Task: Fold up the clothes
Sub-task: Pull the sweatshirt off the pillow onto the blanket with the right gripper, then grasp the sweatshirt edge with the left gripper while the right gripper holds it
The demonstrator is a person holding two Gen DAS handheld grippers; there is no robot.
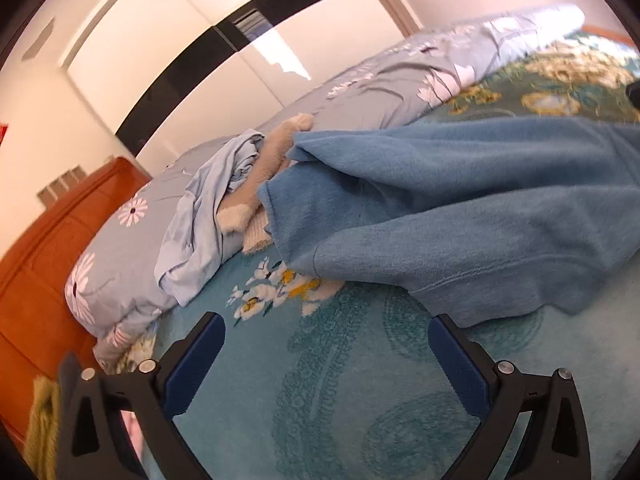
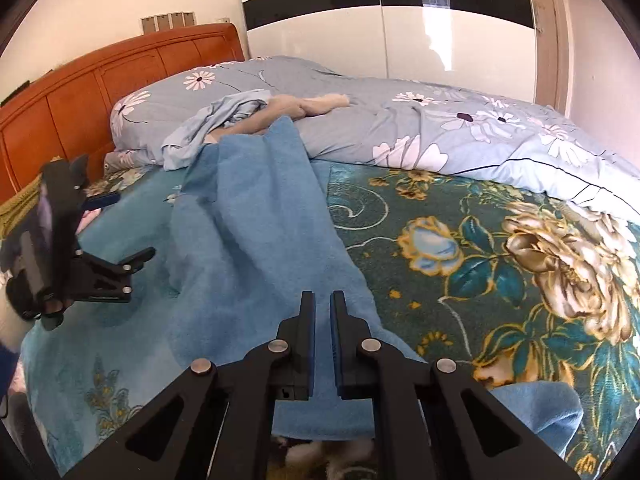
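Note:
A blue fleece garment [image 2: 256, 240] lies spread on the teal flowered bedspread [image 2: 500, 248]; it also shows in the left wrist view [image 1: 460, 200]. My right gripper [image 2: 322, 304] is nearly shut, a thin gap between its pads, over the garment's near part; whether it pinches the cloth is hidden. My left gripper [image 1: 326, 340] is open and empty over bare bedspread [image 1: 320, 400], just short of the garment's hem. It also shows at the left of the right wrist view [image 2: 132, 232].
A pale blue garment [image 2: 208, 128] and a beige one [image 2: 304, 106] lie crumpled against a rolled flowered duvet [image 2: 440, 132] at the back. An orange wooden headboard [image 2: 80, 96] stands to the left. A wardrobe [image 2: 380, 20] fills the far wall.

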